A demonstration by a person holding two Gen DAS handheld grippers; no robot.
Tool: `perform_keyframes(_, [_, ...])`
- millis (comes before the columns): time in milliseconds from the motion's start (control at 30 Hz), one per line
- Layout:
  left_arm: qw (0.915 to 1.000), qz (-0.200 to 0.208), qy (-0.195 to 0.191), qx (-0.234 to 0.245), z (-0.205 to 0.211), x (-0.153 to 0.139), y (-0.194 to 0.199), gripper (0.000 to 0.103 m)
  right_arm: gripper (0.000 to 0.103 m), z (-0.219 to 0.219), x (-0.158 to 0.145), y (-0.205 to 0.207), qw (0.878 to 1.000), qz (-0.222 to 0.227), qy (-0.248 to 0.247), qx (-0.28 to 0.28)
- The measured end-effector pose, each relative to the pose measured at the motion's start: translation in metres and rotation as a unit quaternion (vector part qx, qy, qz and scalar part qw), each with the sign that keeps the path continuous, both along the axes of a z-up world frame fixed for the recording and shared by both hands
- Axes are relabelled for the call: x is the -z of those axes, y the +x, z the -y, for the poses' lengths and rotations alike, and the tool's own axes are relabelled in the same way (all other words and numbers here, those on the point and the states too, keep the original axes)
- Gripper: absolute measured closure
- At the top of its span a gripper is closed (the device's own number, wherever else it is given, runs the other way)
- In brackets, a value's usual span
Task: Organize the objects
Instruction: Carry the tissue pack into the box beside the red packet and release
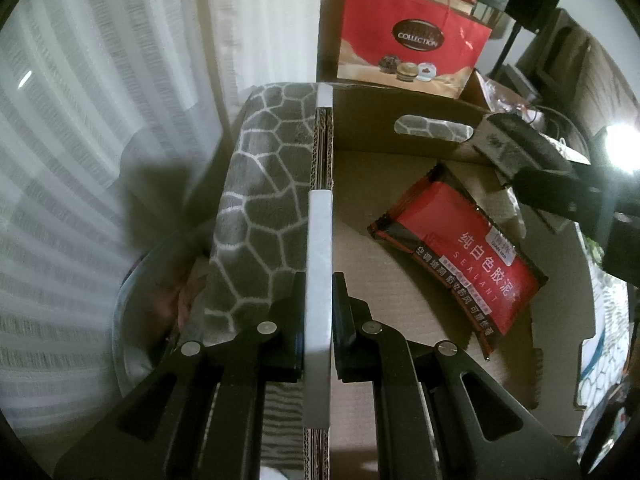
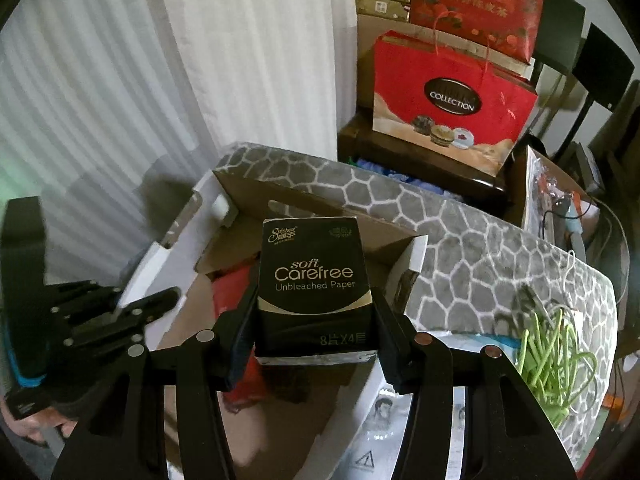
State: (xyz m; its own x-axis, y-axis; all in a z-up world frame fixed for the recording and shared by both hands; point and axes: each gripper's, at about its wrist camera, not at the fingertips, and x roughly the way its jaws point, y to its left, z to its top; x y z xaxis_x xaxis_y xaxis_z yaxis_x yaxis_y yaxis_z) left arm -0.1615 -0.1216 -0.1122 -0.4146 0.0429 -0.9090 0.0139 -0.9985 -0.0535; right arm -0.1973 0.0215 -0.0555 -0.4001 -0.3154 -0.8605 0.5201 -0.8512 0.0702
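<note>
L claw pinches the box wall, pads tight on the cardboard edge. R claw clamps a black tissue pack, upright btwn its fingers, above the open box. Red sealant packet lies flat on the box floor. Box sits on a grey patterned blanket; green cord lies on the blanket to the right.

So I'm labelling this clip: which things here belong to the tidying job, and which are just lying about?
In the job:
cardboard box, its wall pinched by the left tool
tissue pack, held in the right tool
red sealant packet, already in the box

Lying about:
red gift bag
green cable
patterned blanket
</note>
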Motion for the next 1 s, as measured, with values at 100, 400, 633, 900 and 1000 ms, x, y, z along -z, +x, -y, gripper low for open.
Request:
perform_keyframes(100, [1.0,0.0,0.0,0.0,0.0,0.0,0.0,0.093,0.049,0.002,0.009,-0.006,1.0,0.003,0.008,0.003])
perform_keyframes(400, [1.0,0.0,0.0,0.0,0.001,0.0,0.0,0.093,0.049,0.009,0.023,-0.008,1.0,-0.01,0.022,-0.001])
perform_keyframes(633, [1.0,0.001,0.001,-0.001,0.001,0.001,-0.001,0.093,0.041,0.01,0.022,-0.005,1.0,-0.014,0.013,0.001])
perform_keyframes(900, [1.0,0.001,0.0,-0.001,0.002,0.002,-0.002,0.093,0.041,-0.003,0.006,0.002,1.0,-0.02,-0.002,0.013])
perform_keyframes(1000, [1.0,0.002,-0.001,-0.002,0.002,0.003,-0.003,0.093,0.041,-0.014,-0.001,0.003,0.999,-0.023,-0.009,0.021])
